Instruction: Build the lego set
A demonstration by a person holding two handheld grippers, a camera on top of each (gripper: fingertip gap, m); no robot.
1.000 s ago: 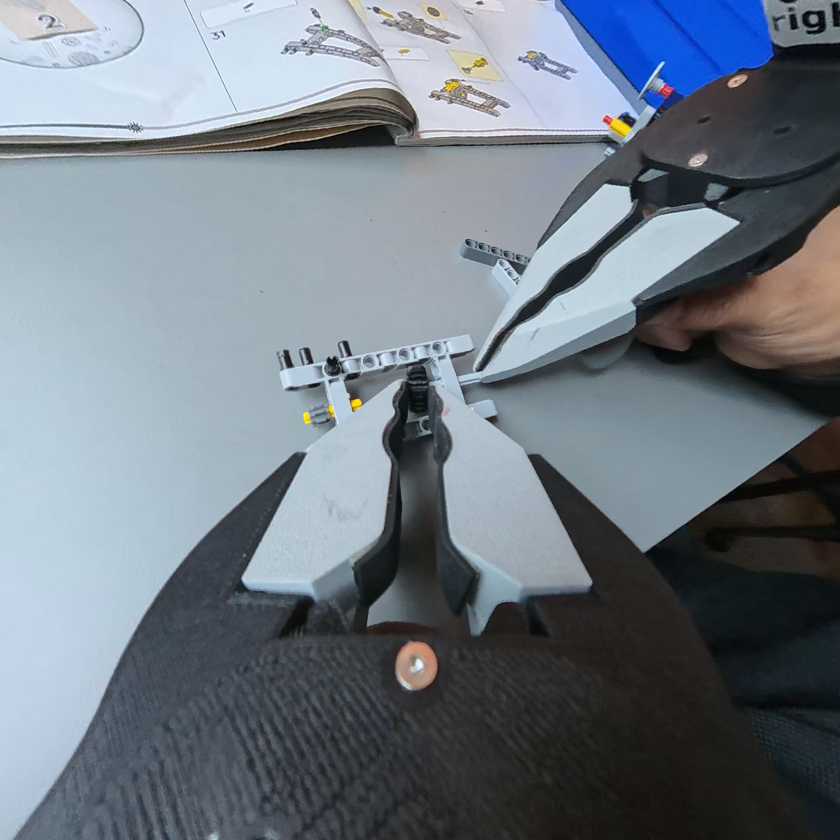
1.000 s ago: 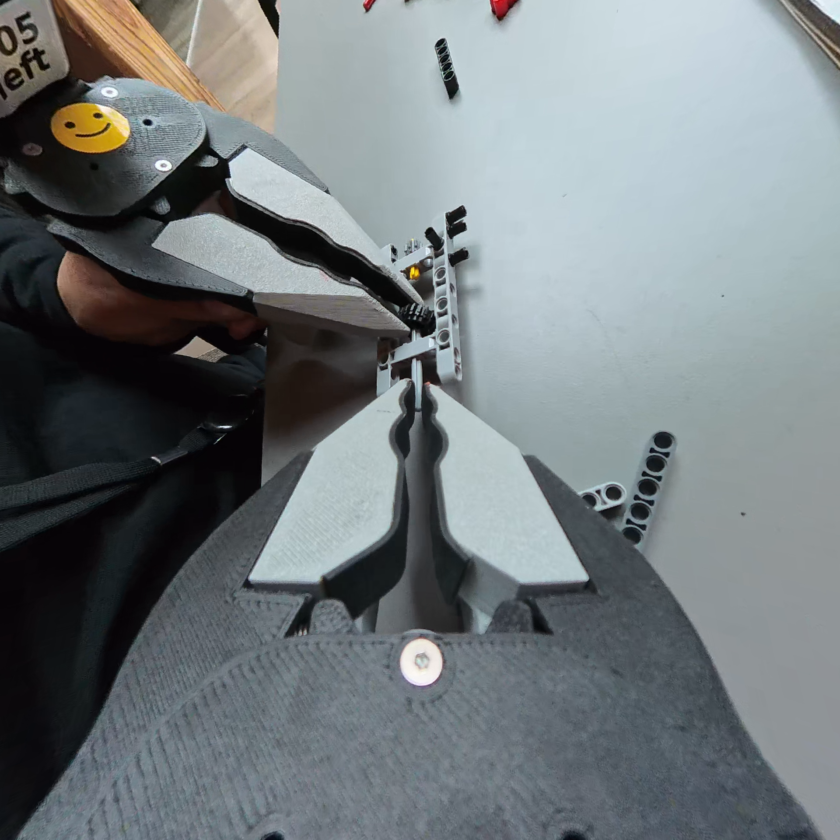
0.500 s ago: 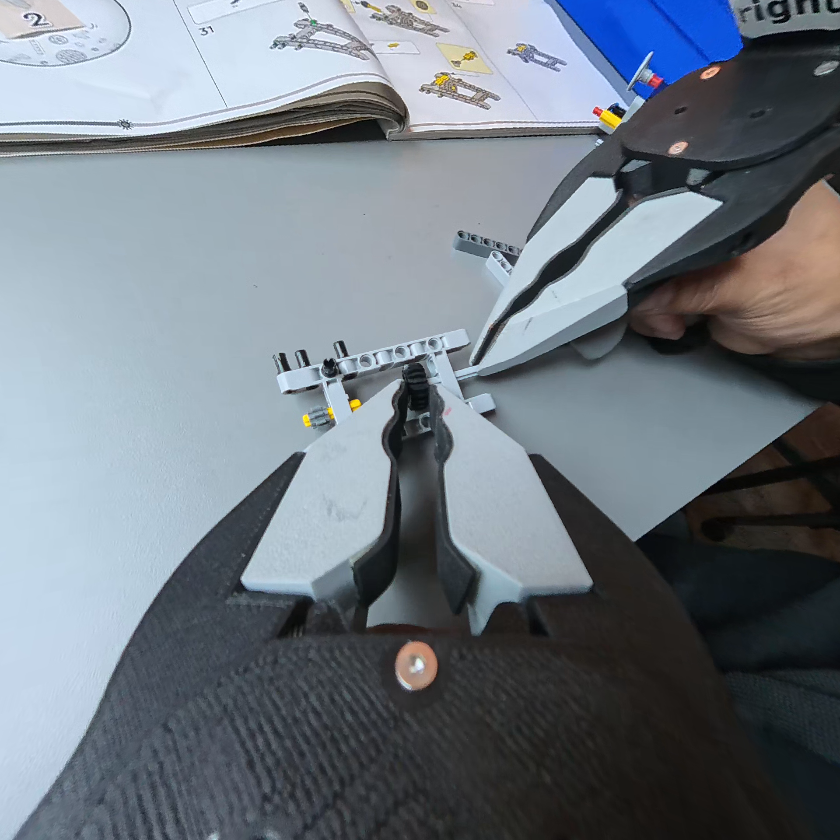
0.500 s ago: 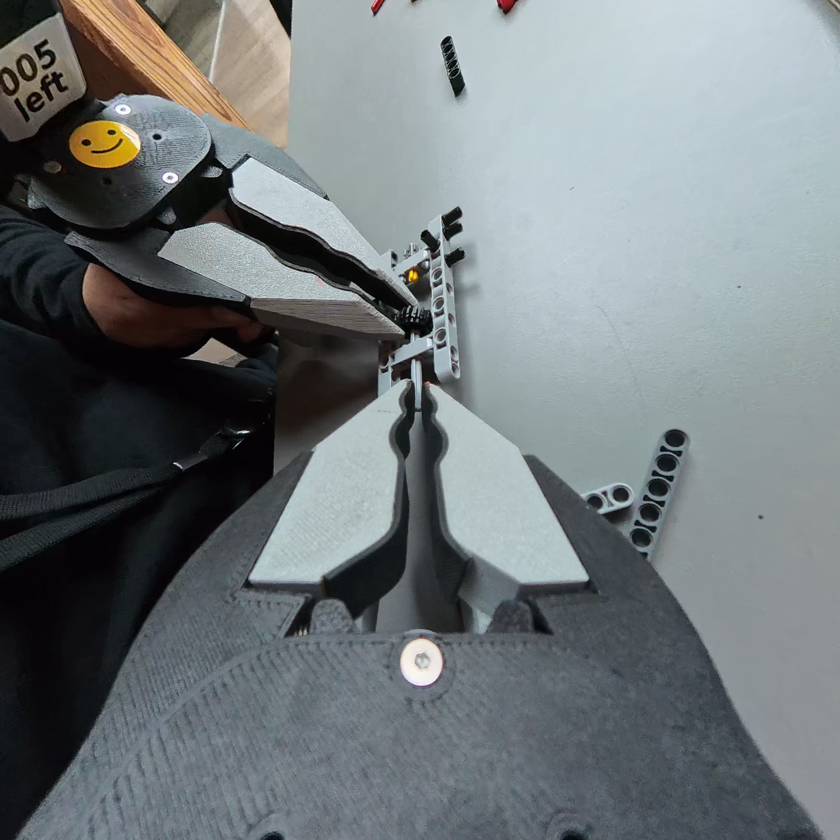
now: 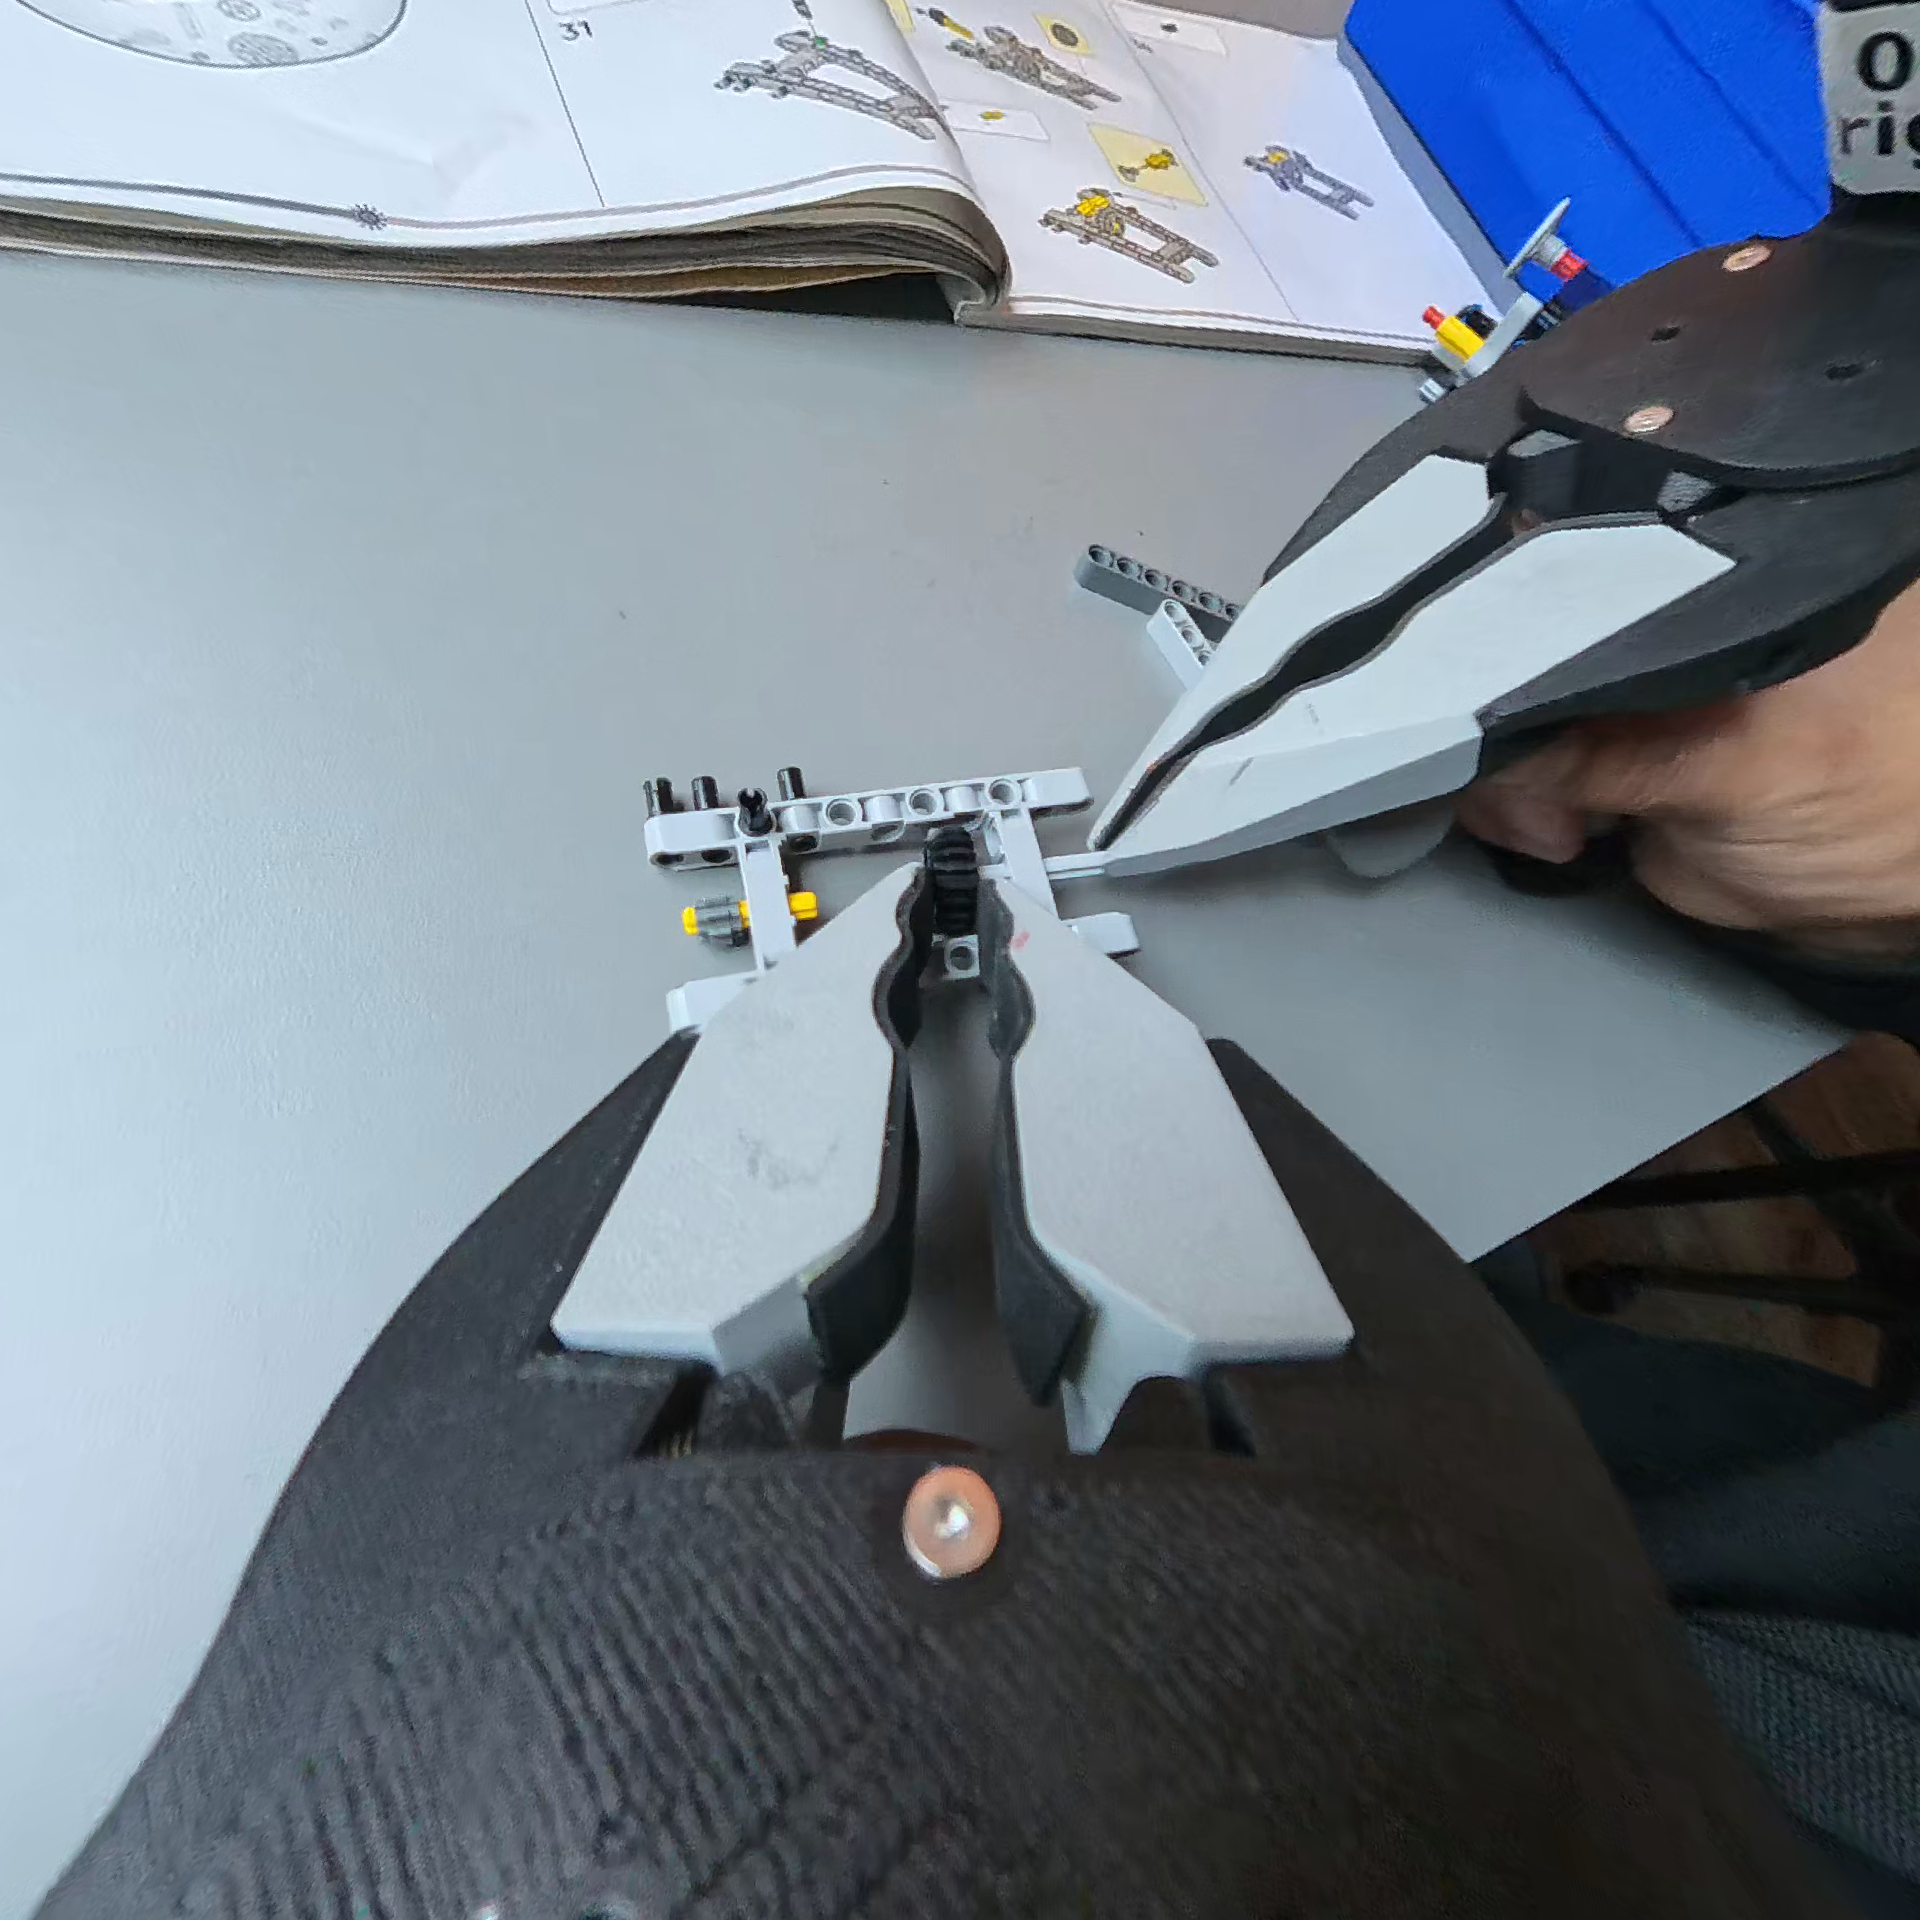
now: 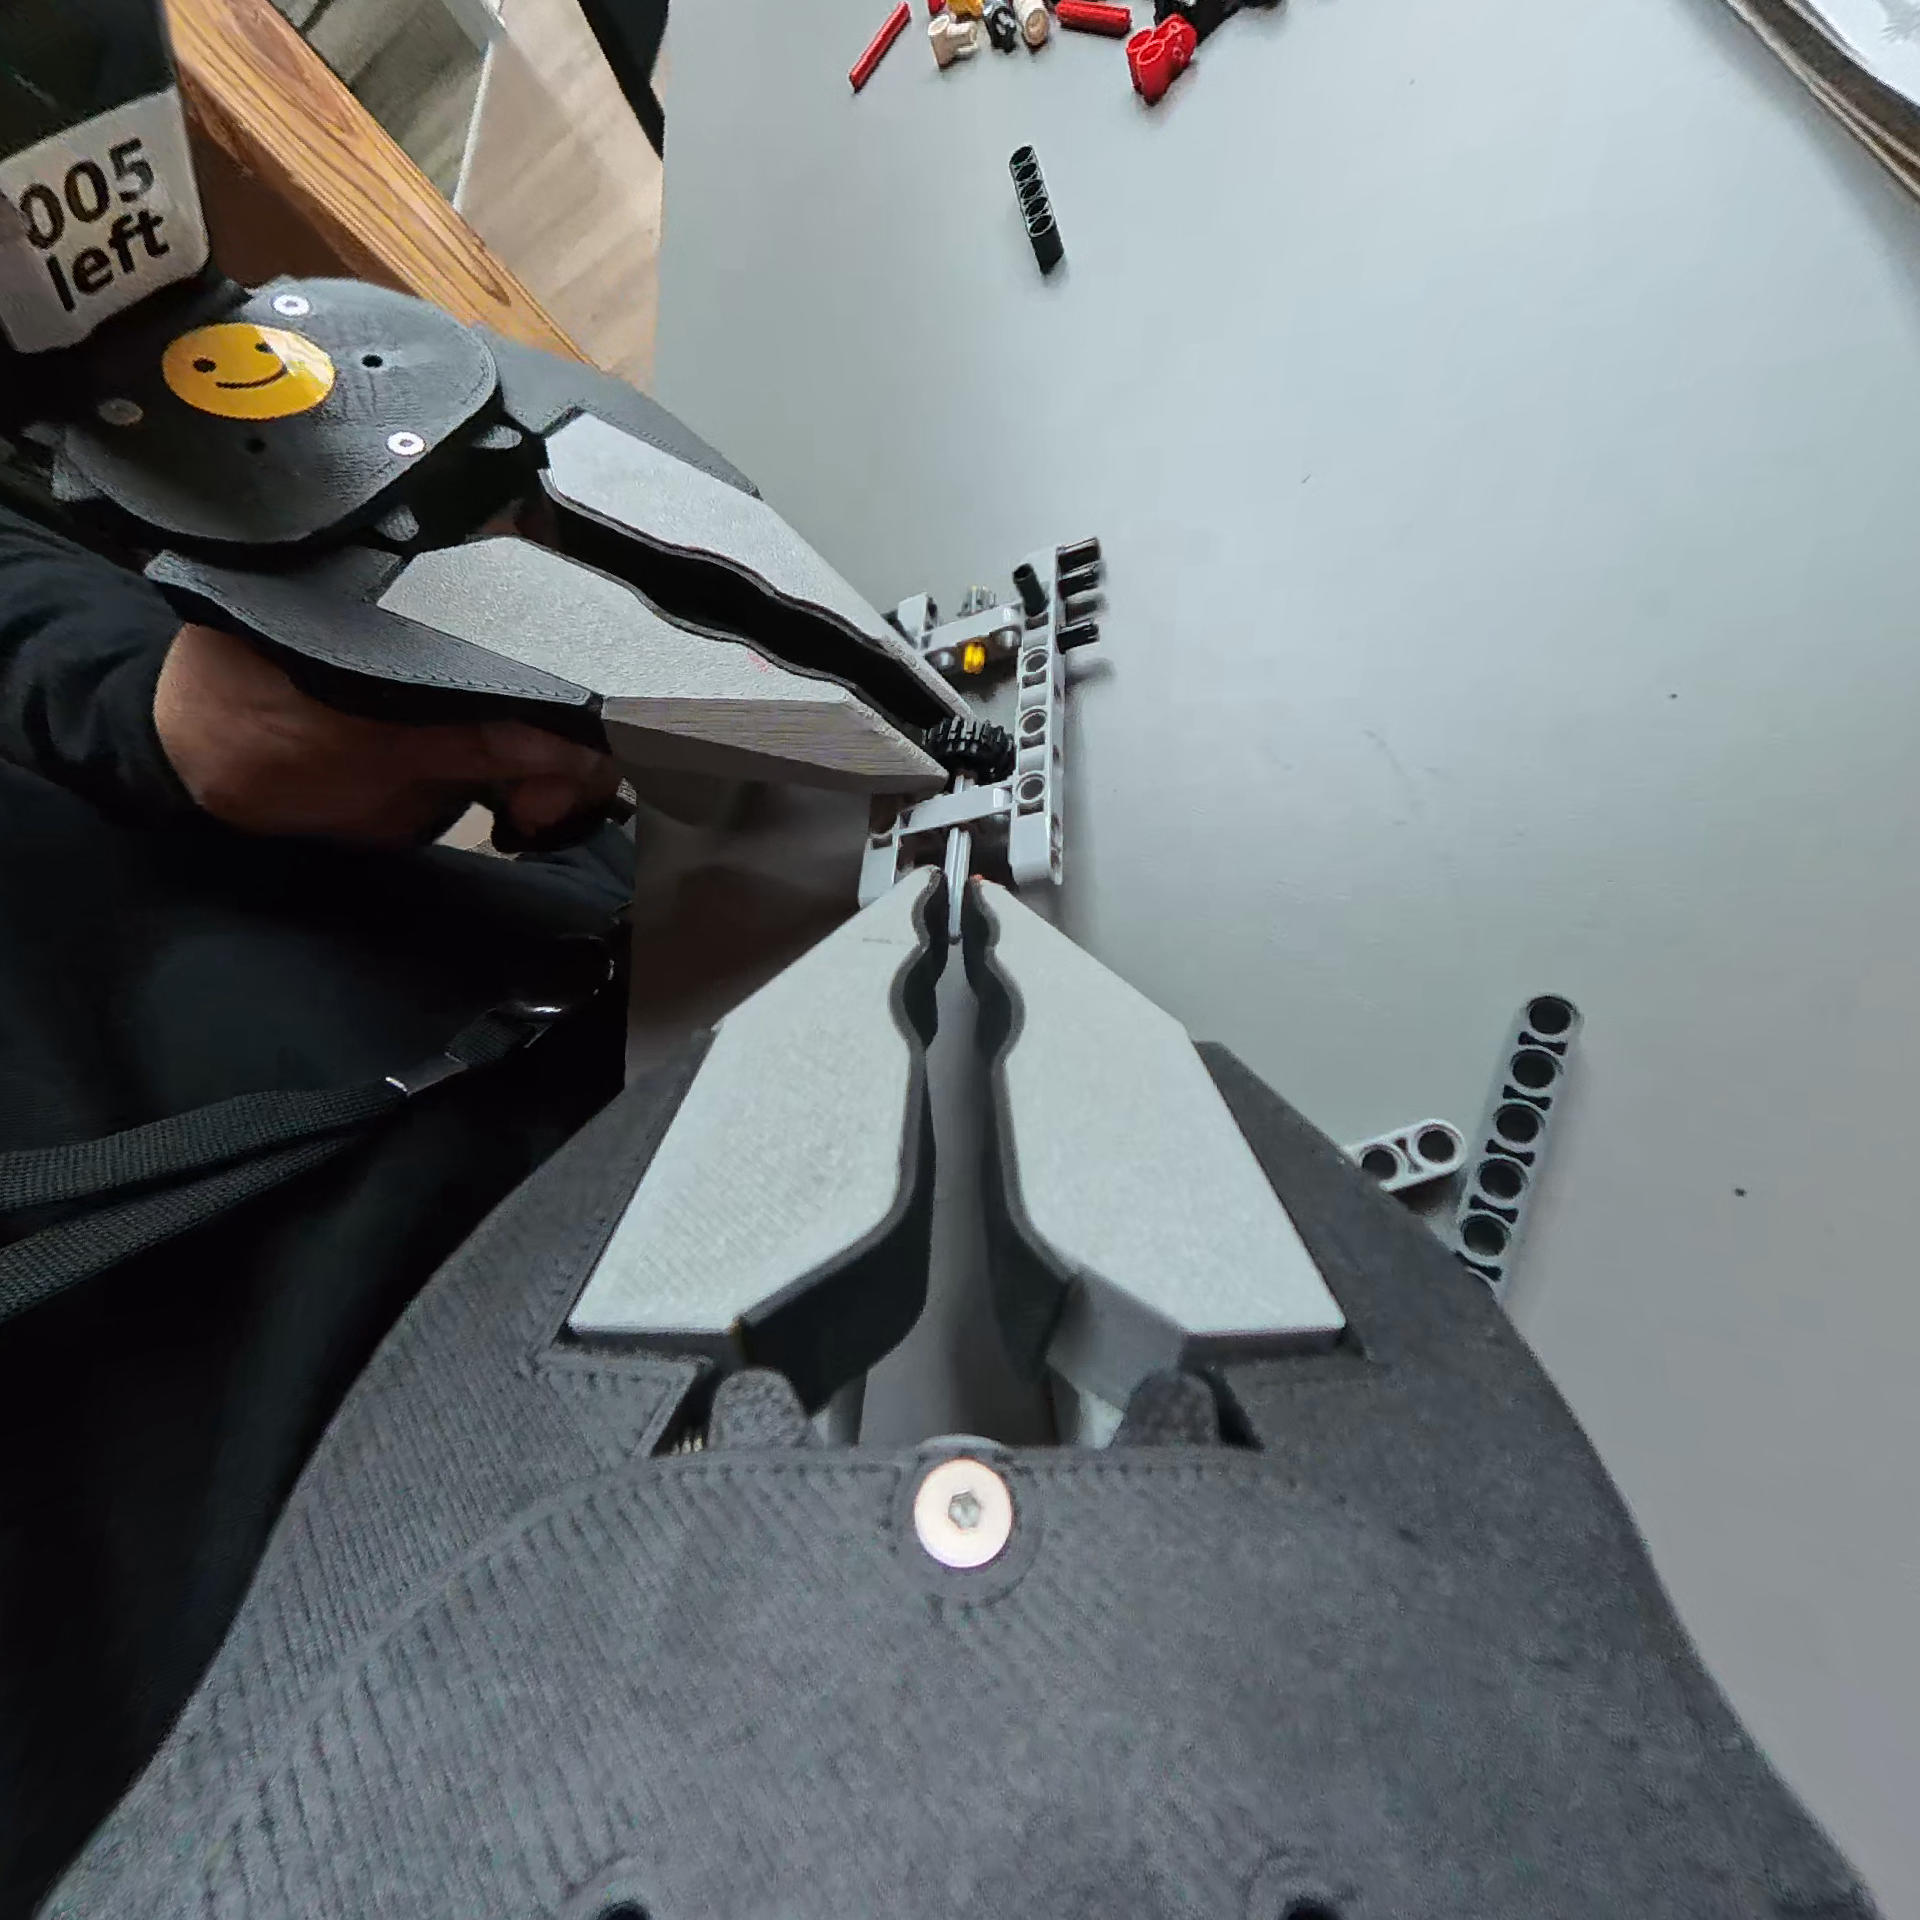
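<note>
A light grey lego frame (image 5: 914, 808) with black pins and a yellow part lies on the grey table (image 5: 364, 644). My left gripper (image 5: 951, 891) is shut on a small black gear (image 5: 948, 878) that stands inside the frame. My right gripper (image 6: 954, 896) is shut on a thin grey axle (image 6: 956, 854) that runs through the frame's side towards the gear (image 6: 971, 743). The frame also shows in the right wrist view (image 6: 1039, 717). The right gripper (image 5: 1103, 854) comes in from the right, the left gripper (image 6: 940, 750) from the left.
An open instruction booklet (image 5: 727, 156) and a blue bin (image 5: 1610, 104) lie at the far side. Loose grey beams (image 6: 1512, 1132) lie by the right gripper. A black beam (image 6: 1039, 208) and red pieces (image 6: 1153, 42) lie farther off. The table edge (image 5: 1558, 1195) is near. Only a small space, under 4 cm, lies between the two pairs of fingers.
Both grippers keep their hold on the gear and the axle. The hands have shifted only slightly; the frame stays in place.
</note>
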